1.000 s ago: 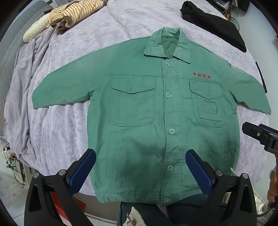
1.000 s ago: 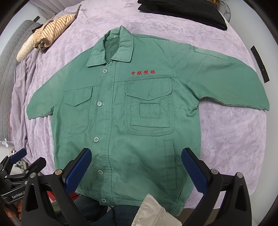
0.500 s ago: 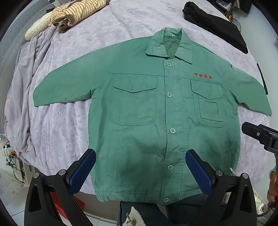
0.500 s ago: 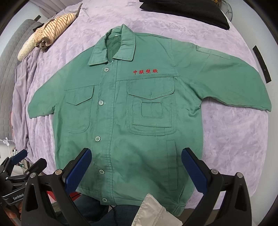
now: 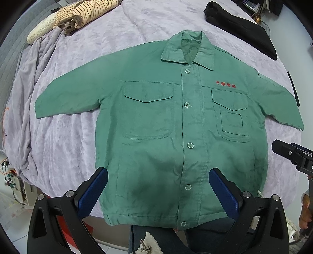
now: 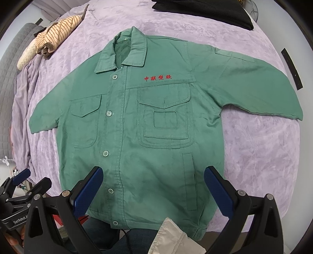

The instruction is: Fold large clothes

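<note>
A green work jacket [image 5: 176, 136] lies buttoned and face up on a lilac plush bedspread [image 5: 64, 140], both sleeves spread wide, its hem at the near edge of the bed. Over the past second almost nothing has shifted: the garment sits slightly farther up each view, suggesting the two tools have eased back a touch rather than closed in. By the look of it, folding has not begun, with no crease or turned sleeve showing.

The left gripper [image 5: 158, 192] hovers above the hem with jaws spread wide and empty; the right gripper [image 6: 153, 190] does the same, holding nothing.

Red embroidered Chinese characters [image 6: 158, 78] run above the chest pocket, too small to read with confidence. The neighbouring tool's body carries white lettering beginning "GenRobot" [image 6: 20, 219].

A striped cream garment [image 5: 86, 11] and a black garment [image 5: 240, 29] lie at the far side.
</note>
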{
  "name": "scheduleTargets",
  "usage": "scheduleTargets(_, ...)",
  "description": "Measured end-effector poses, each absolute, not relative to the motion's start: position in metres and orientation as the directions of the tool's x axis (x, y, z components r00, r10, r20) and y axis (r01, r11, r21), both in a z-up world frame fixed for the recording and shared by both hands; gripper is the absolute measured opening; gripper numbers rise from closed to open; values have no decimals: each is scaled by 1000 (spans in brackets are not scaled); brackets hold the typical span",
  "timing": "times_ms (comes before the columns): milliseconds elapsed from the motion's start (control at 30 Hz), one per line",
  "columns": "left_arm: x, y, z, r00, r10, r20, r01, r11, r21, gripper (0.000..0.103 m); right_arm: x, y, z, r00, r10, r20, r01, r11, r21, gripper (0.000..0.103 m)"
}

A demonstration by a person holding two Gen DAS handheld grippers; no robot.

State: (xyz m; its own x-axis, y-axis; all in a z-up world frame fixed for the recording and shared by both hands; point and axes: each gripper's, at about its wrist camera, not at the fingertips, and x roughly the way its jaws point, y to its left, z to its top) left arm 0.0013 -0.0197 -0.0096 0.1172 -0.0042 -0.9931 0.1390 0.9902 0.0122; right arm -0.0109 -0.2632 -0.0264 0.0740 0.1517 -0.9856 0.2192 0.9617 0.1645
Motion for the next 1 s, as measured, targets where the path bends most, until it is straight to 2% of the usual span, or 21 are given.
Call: scheduleTargets(1000,5,-14,-20,95,-2,-995,129,992,10,103,-7,-263,-35,48,152,-987,235,959,159,102)
